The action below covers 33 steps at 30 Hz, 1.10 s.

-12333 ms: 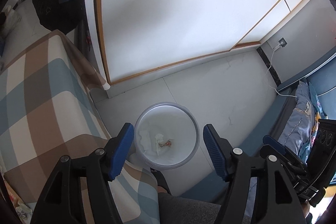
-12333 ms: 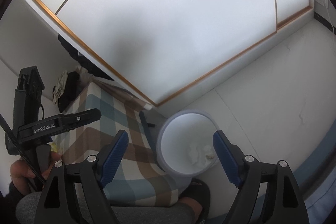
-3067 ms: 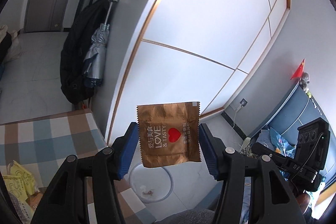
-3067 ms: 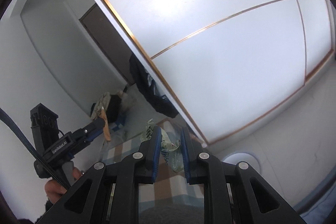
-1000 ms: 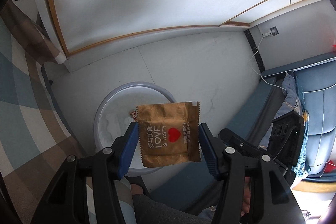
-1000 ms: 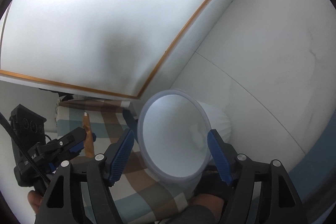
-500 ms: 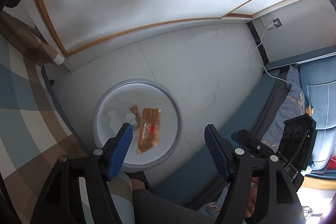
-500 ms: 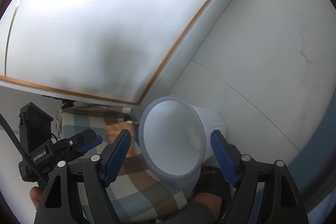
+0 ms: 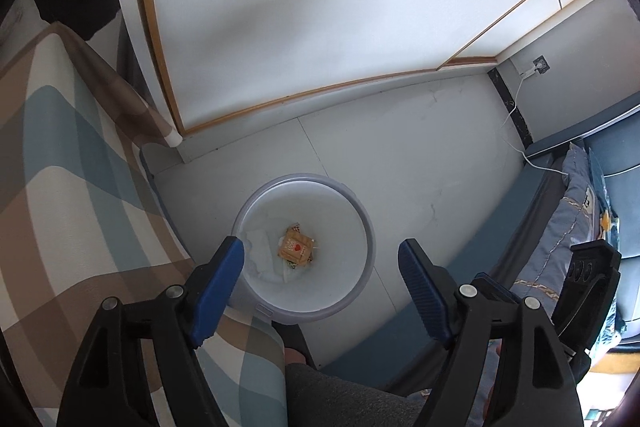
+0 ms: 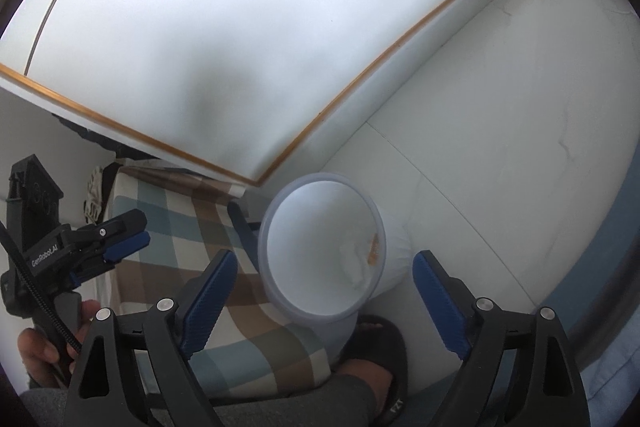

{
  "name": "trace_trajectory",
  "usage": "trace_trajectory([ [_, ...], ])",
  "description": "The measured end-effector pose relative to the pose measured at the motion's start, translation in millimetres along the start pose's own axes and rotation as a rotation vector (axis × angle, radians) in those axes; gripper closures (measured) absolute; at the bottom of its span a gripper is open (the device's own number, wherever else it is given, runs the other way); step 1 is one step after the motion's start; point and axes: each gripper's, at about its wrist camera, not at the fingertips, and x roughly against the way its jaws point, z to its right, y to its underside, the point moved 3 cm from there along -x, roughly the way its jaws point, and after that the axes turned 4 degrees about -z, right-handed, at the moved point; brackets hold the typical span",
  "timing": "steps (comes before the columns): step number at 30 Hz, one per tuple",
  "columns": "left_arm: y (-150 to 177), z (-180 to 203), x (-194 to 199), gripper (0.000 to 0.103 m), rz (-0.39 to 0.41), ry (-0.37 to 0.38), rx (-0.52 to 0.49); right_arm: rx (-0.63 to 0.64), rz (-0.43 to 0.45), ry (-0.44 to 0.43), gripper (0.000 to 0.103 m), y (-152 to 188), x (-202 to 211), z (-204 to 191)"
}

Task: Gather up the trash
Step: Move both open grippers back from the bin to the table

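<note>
A round white trash bin (image 9: 362,211) stands on the pale floor below both grippers. At its bottom lies a brown snack wrapper (image 9: 296,247) with a red heart, on top of white tissue (image 9: 260,255) and other scraps. My left gripper (image 9: 320,277) hangs above the bin, its jaws opening, nothing between them. My right gripper (image 10: 324,293) also looks down on the bin (image 10: 320,187) from its right side, jaws opening and empty. The left gripper (image 10: 120,245) shows at the left edge of the right wrist view, held by a hand.
A plaid-covered cushion (image 9: 60,187) borders the bin on the left. White sliding doors with wood trim (image 9: 320,27) rise behind. A blue sofa with bedding (image 9: 580,195) and a white cable (image 9: 516,119) are at the right. A foot in a black slipper (image 10: 376,351) rests beside the bin.
The brown wrapper left the left gripper's pads and fell into the bin. Both grippers' jaws widened and both rose, so the bin looks smaller.
</note>
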Motion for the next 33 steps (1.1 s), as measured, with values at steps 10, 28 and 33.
trace_trajectory([
  [10,10.1,3.7,42.5,0.026,0.14,-0.103,-0.07,0.051,0.048,-0.006,0.01,4.4,28.3,-24.8],
  [28,36.0,-18.0,144.1,0.026,0.392,-0.058,-0.019,0.165,0.212,-0.068,0.004,13.7,105.7,-116.0],
  [33,46.3,-33.3,184.9,0.026,0.499,-0.055,-0.003,0.192,0.242,-0.122,0.004,18.7,125.8,-148.5],
])
